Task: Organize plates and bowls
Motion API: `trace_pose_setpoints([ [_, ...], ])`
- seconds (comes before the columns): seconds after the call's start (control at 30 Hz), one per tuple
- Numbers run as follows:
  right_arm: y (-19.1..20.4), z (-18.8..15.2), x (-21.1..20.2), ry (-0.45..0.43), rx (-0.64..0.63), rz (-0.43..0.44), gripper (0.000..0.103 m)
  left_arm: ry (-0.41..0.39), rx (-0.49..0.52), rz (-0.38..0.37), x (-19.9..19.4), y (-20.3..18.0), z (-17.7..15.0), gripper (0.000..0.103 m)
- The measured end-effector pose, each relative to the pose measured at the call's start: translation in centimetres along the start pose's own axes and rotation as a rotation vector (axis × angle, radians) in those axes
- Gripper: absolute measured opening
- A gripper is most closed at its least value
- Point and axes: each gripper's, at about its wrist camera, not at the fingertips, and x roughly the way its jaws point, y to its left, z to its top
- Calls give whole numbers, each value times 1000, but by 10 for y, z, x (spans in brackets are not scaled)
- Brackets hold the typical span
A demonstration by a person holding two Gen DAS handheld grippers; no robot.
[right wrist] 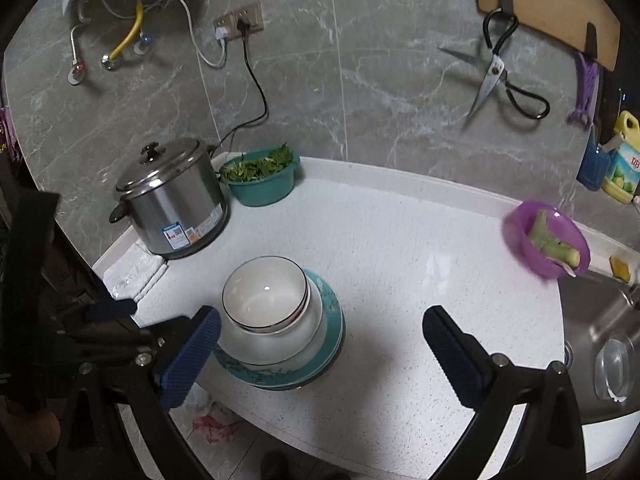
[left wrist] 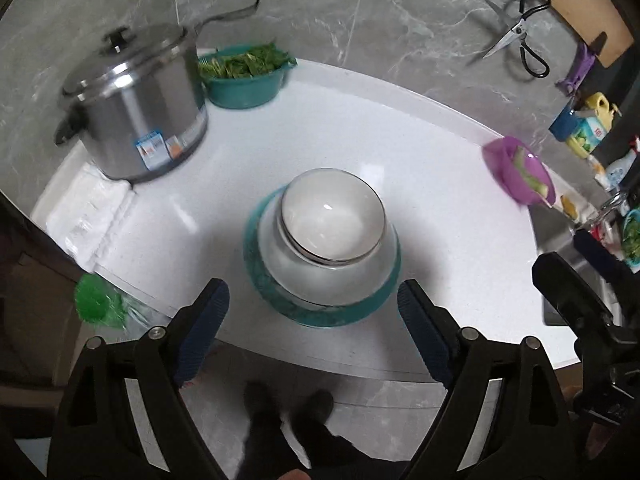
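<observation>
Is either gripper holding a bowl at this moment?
No, both the left gripper and right gripper are open and empty above the stacked bowls.

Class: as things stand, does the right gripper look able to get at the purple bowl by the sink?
Probably yes: the right gripper is open and empty, and bare countertop lies between it and the purple bowl.

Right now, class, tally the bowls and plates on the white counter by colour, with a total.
White bowls: 2, a small bowl nested in a larger bowl
Teal plate: 1, the plate under them
Teal bowl: 1, the bowl of greens
Purple bowl: 1, the purple bowl
Total: 5
</observation>
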Motion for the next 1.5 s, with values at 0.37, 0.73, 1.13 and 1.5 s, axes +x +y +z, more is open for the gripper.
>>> trace_pose_setpoints([
  [0.37, 26, -1, -11, -30, 40, -40, 103, -59, 25, 41, -15, 28, 3, 90],
  [0.73, 29, -3, -12, -31, 57, -64, 103, -132, 58, 7, -24, 43, 1, 103],
  [1.13, 32, -2, -13, -26, 57, -80, 103, -129, 57, 17, -23, 45, 3, 103],
  [1.5, 31, -1, -12, -27, 56, -79, 103, -106, 84, 87, -16, 39, 3, 103],
])
